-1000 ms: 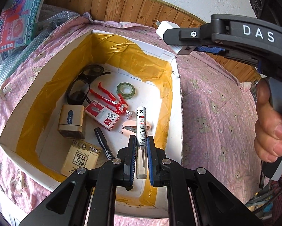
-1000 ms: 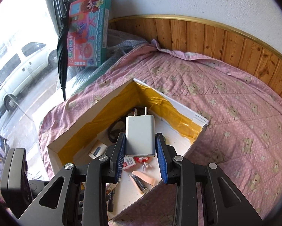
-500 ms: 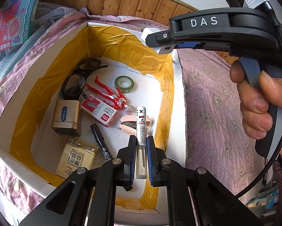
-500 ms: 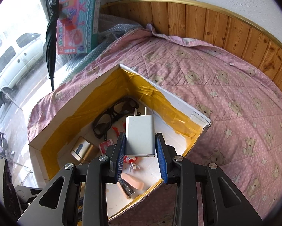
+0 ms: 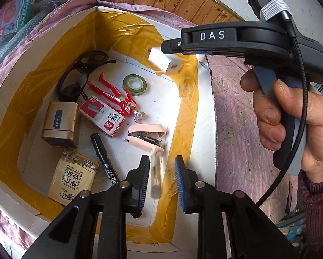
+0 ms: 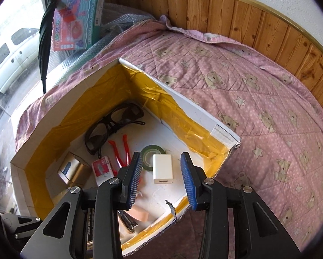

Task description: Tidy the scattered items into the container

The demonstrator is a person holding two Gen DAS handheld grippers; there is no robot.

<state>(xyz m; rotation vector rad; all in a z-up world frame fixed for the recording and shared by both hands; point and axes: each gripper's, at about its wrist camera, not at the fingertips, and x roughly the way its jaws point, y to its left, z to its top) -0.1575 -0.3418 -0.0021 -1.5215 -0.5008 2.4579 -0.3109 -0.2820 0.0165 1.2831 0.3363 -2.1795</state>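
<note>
A: Container (image 5: 14, 79): white box lined with yellow tape, on pink bear-print quilt (image 6: 258, 99). Left gripper (image 5: 161, 179)?

B: Jaws spread. Blurred clear tube (image 5: 156, 172) between the pads, touching neither, over the box's near right corner.

A: Right gripper (image 6: 161, 179)?

B: Jaws apart as well. White charger (image 6: 162, 168) free between them, beside green tape roll (image 6: 149, 154); can't tell if it rests on the floor.

A: Already inside?

B: Sunglasses (image 5: 79, 75), red figure (image 5: 115, 97), staple box (image 5: 102, 118), pink stapler (image 5: 146, 136), black marker (image 5: 103, 153), gold box (image 5: 61, 124), tissue pack (image 5: 72, 179).
</note>
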